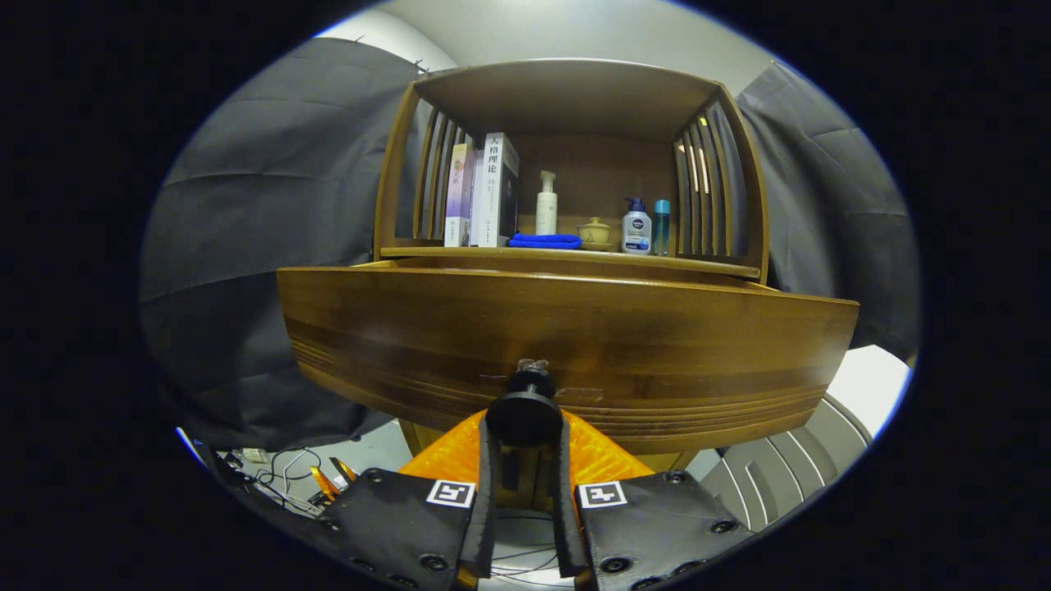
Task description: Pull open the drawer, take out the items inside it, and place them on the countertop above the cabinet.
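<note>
Your gripper (525,439) has both fingers clamped on the one round knob (525,410) of the drawer (566,328), whose wooden front stands out from the cabinet just ahead of you. Beyond it, on the countertop (566,256), you can count two books (484,193), one white pump bottle (547,203), one folded blue cloth (544,241), one small lidded pot (594,231), one pump bottle with a blue cap (636,226) and one slim blue bottle (662,226).

My gripper (525,447) clamps the knob (525,410); the drawer front (566,345) blocks everything ahead. Books (483,193) and bottles (636,228) crowd the countertop (566,256), leaving gaps between.
</note>
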### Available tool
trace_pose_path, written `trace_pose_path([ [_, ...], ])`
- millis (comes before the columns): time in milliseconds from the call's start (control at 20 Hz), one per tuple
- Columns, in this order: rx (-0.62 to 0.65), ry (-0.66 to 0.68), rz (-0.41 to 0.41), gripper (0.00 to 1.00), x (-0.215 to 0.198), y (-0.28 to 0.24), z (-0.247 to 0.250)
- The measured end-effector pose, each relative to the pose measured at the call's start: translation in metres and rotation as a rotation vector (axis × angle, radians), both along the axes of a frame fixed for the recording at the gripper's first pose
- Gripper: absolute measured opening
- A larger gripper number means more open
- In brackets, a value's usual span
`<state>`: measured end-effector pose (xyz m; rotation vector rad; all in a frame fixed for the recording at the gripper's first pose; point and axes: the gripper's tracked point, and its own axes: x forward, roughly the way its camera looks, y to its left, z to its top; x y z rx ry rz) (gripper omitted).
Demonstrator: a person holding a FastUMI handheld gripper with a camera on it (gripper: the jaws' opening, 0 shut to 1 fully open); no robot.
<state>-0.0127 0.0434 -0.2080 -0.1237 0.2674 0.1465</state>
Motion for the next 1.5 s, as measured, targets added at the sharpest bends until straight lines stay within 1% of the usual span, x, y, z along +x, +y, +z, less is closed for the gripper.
trace_pose_path([
  [50,0.002,0.001,0.009,0.32,-0.001,0.002,-0.001],
  [100,0.003,0.005,0.018,0.37,0.001,0.002,-0.001],
  [200,0.025,-0.041,0.036,0.48,-0.005,0.002,0.012],
  [350,0.005,-0.114,0.079,0.67,-0.009,0.005,0.033],
  [500,0.024,-0.205,0.089,0.86,-0.011,0.006,0.067],
  [600,0.023,-0.23,0.092,0.98,-0.006,0.007,0.084],
  [700,0.017,-0.226,0.094,0.98,-0.001,0.007,0.1],
  [850,0.018,-0.165,0.1,0.98,0.011,0.007,0.112],
  [1000,0.03,-0.125,0.107,0.98,0.03,0.007,0.127],
  [1150,-0.003,-0.061,0.119,0.98,0.054,0.005,0.136],
  [1350,-0.008,0.083,0.161,0.98,0.081,0.011,0.128],
  [1450,-0.025,0.152,0.157,0.99,0.095,0.005,0.119],
  [1500,-0.026,0.211,0.157,0.99,0.099,0.004,0.109],
])
